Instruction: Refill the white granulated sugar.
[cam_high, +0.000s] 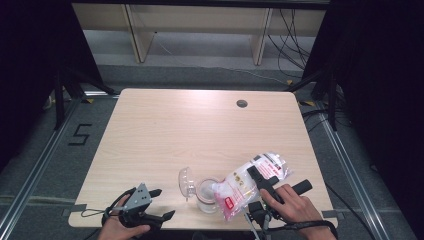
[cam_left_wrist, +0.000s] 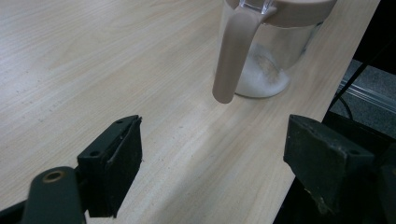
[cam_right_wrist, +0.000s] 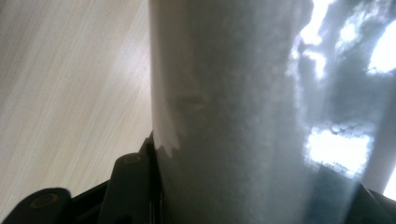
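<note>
Gripping bag (cam_high: 252, 180) btwn right gripper (cam_high: 260, 181) jaws, over jar (cam_high: 207, 196).

A black "5" (cam_high: 80, 134) on the floor left of the table (cam_high: 165, 130); bag (cam_high: 250, 182) print illegible.

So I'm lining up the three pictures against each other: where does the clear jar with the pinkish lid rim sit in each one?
High view: the jar stands near the table's near edge, lid flipped open, under the tipped bag.
Left gripper view: top right, handle toward the camera, white grains at its bottom.
Right gripper view: I can't make it out; the bag is close up.
Shared landmark: the light wood tabletop.
</note>
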